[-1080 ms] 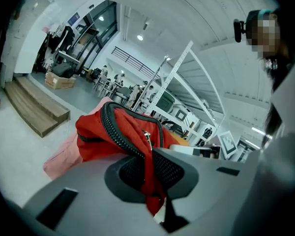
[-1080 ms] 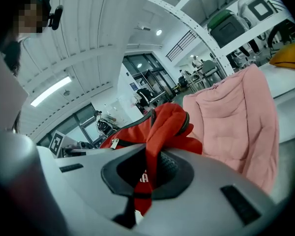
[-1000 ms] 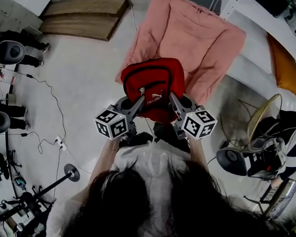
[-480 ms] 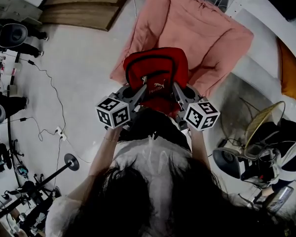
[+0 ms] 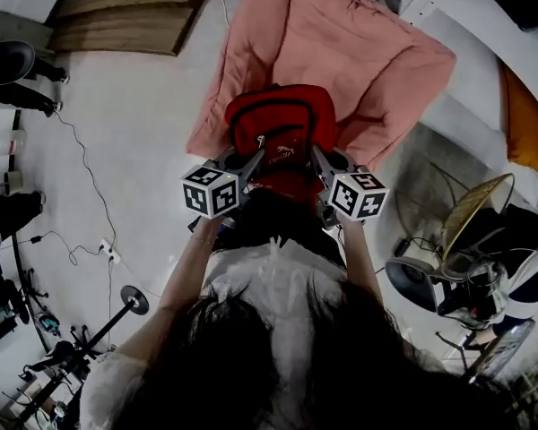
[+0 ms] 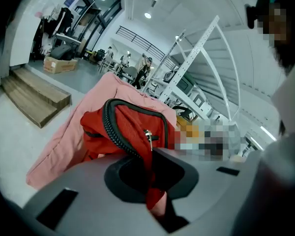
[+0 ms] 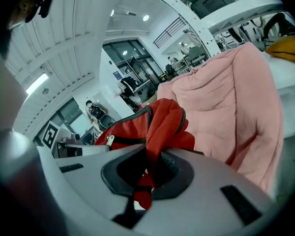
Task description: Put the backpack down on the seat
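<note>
my left gripper [image 5: 254, 159], right gripper [image 5: 316, 158] both pinched tight on backpack [image 5: 282, 124] fabric. backpack hangs at front edge of seat [image 5: 359, 52], not yet down. risk: letting go here, it may slide off onto floor [image 5: 134, 124].

A large lab or workshop hall is suggested: perforated white racking [image 6: 197, 45], a power strip [image 5: 108, 254] left on the pale floor [image 5: 152, 124], an equipment stand [image 5: 131, 302] (partly cut off), glazed partitions [image 7: 132, 64].
</note>
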